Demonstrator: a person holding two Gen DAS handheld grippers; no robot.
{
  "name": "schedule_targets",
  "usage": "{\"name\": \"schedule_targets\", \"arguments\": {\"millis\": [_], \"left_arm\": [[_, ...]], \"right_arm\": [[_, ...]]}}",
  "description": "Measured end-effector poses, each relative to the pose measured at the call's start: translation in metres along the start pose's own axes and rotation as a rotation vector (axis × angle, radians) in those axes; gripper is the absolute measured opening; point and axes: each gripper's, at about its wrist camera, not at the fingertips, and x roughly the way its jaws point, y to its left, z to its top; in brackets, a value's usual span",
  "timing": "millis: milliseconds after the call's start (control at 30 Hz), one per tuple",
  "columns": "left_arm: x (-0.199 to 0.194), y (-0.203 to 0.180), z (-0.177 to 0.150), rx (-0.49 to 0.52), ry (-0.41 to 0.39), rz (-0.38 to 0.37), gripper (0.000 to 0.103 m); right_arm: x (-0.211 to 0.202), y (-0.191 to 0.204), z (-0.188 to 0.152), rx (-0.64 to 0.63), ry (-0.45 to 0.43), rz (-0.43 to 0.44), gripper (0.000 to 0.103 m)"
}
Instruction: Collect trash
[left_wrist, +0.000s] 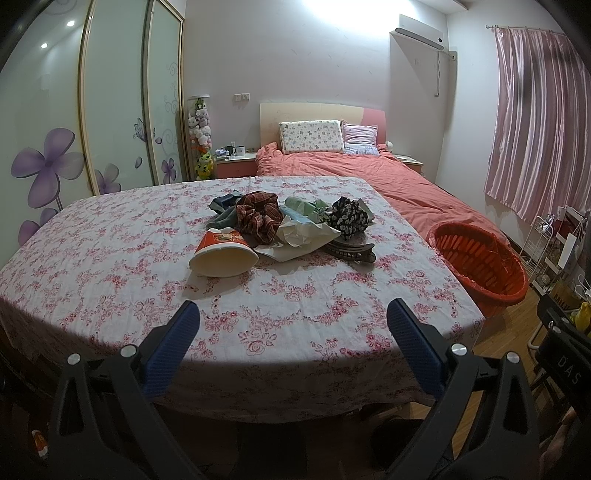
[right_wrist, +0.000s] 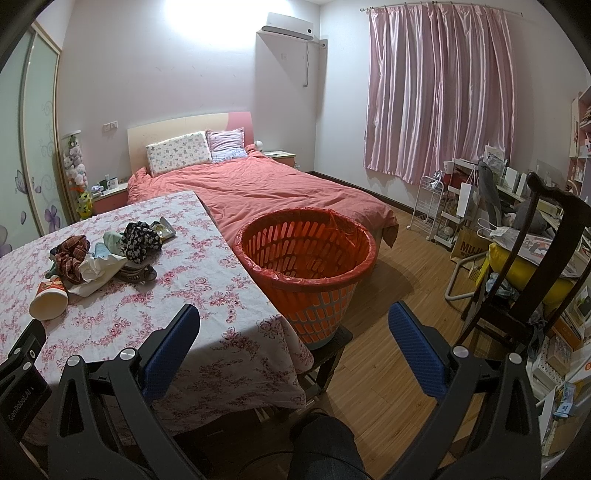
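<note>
The left hand-held gripper hovers with jaws apart and empty, short of the paper cup lying on its side on the bench. The right hand-held gripper is likewise spread and empty, the orange basket just ahead beside the bench.

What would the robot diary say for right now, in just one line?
phase: start | left gripper: open, empty | right gripper: open, empty | paper cup: tipped on table | crumpled paper: in pile | orange basket: beside table
</note>
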Motion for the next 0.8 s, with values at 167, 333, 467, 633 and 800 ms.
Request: {"name": "schedule_targets", "arguments": {"millis": [167,333,467,633,800], "left_arm": [[0.0,0.0,0.0,0.0,0.0,0.0,0.099],[0.0,0.0,0.0,0.0,0.001,0.0,0.099],[0.0,0.0,0.0,-0.001,0.003,-0.001,0.099],[0.005,0.003,0.001,-0.012,0.014,-0.017,0.099],[0.02,0.018,0.007,-0.042,0.044,-0.052,0.099]], "right_arm": [[0.0,0.0,0.0,0.0,0.0,0.0,0.101],[0.0,0.0,0.0,0.0,0.0,0.0,0.101],[0.0,0.0,0.0,0.001,-0.001,0.002,0.101],[0.0,0.002,-0.001,-0.001,-0.032,0.025,0.101],[0.017,0.019,0.005,-0.034,-0.016,0.122,0.101]]}}
